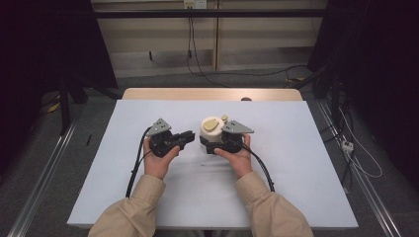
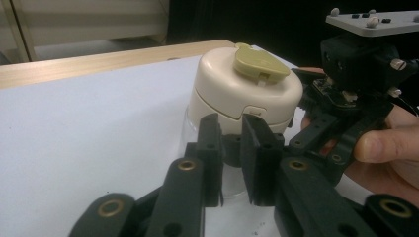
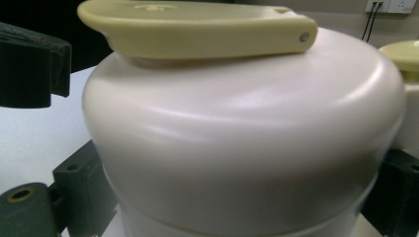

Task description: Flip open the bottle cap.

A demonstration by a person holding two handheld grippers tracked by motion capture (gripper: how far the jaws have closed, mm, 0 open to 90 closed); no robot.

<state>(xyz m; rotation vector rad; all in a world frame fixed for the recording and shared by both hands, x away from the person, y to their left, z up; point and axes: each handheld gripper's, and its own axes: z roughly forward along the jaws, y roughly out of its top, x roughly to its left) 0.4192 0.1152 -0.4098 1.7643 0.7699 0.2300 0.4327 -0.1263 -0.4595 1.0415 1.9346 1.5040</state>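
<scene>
Cream container with olive flip handle standing mid-table on the white sheet, gripped around its body by the right gripper. Left gripper just beside it, jaws nearly together, holding nothing. Open sheet lying all around. Showing up close in the left gripper view: container's clear lower part.

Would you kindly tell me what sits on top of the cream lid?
A flat olive-yellow flap lies on the cream lid. Whatever is beneath the flap is covered, and the clear container's contents cannot be made out.
</scene>
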